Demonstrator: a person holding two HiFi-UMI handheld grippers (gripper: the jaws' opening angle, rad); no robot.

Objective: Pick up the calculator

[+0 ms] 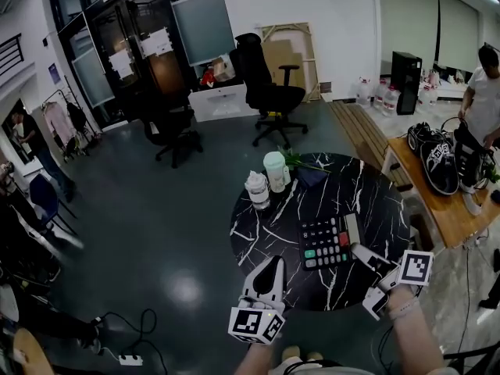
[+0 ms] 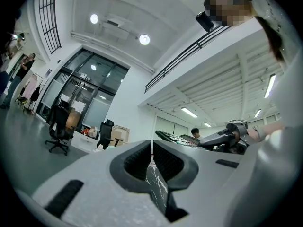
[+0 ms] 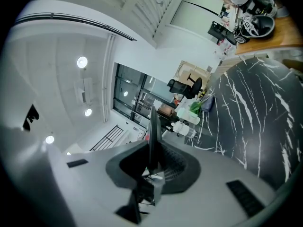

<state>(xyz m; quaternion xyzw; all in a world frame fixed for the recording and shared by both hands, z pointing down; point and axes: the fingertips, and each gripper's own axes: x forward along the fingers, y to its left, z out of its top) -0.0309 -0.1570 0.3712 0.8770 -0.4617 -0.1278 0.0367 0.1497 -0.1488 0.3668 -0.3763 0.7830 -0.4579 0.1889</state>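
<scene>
The calculator [image 1: 325,243], dark with grey, green and red keys, is over the round black marble table [image 1: 375,198], near its front edge. My right gripper [image 1: 361,253] is shut on its right edge. In the right gripper view the calculator [image 3: 153,122] shows edge-on as a thin dark slab clamped between the jaws of my right gripper [image 3: 153,148]. My left gripper [image 1: 269,274] rests at the table's front left edge, its jaws shut with nothing in them. From the left gripper [image 2: 151,151] view the calculator [image 2: 176,138] looks lifted off the tabletop, held by the right gripper [image 2: 208,144].
Two pale lidded cups [image 1: 257,190] [image 1: 275,170] and a green sprig on a blue cloth [image 1: 307,172] stand at the table's far side. To the right is a wooden table [image 1: 441,209] with dark gear, and a person [image 1: 483,92] stands beside it. Office chairs [image 1: 269,92] are further back.
</scene>
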